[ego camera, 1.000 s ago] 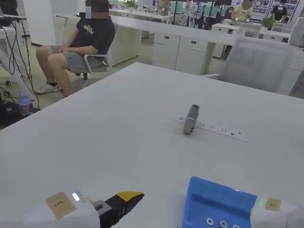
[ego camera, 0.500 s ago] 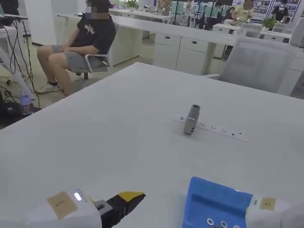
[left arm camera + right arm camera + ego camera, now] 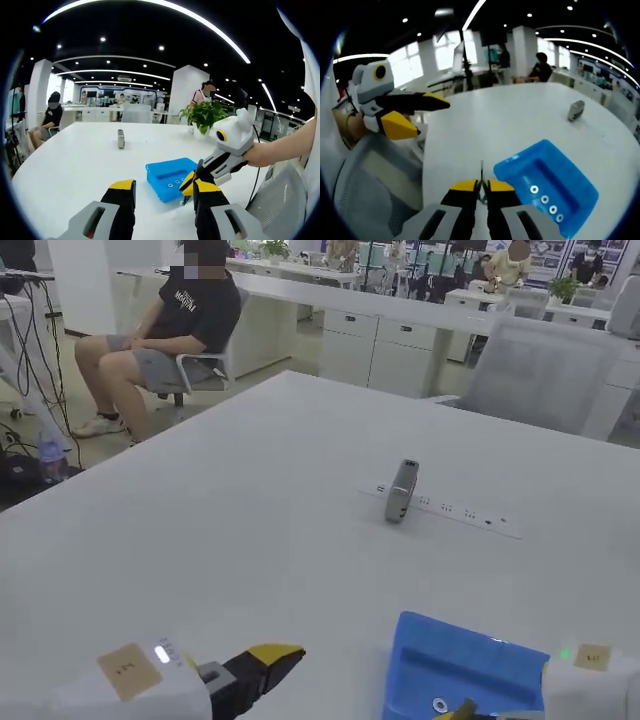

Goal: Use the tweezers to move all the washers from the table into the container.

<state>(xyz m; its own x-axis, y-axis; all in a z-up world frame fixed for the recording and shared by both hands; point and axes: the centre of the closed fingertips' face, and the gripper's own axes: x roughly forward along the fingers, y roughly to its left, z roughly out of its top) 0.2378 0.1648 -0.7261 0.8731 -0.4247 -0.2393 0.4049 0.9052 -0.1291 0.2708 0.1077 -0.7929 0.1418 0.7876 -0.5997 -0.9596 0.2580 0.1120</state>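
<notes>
Container: the blue container (image 3: 462, 642) sits on the white table (image 3: 250, 540), open side up, at the edge nearest you.
Washers: four washers (image 3: 544, 199) lie in a row on the container's floor; your head view catches one of them (image 3: 440, 704).
Right gripper: your right gripper (image 3: 481, 189) is clenched on the tweezers (image 3: 481, 172), with its yellow-tipped jaws almost together. It hangs at the container's near side.
Tweezers: the thin tips point forward out of the jaws and end just beside the container's corner, outside its wall and over the table. You cannot tell whether they carry anything.
Left gripper: your left gripper (image 3: 165, 192) is released, with its jaws wide apart and nothing between them. It hovers over the table, well apart from the container's left side.
Power strip: a white power strip (image 3: 450, 508) lies beyond the container, with a grey block (image 3: 402, 490) standing on it.
Person: someone sits on a chair (image 3: 170, 330) far beyond the container, past the table's edge.
</notes>
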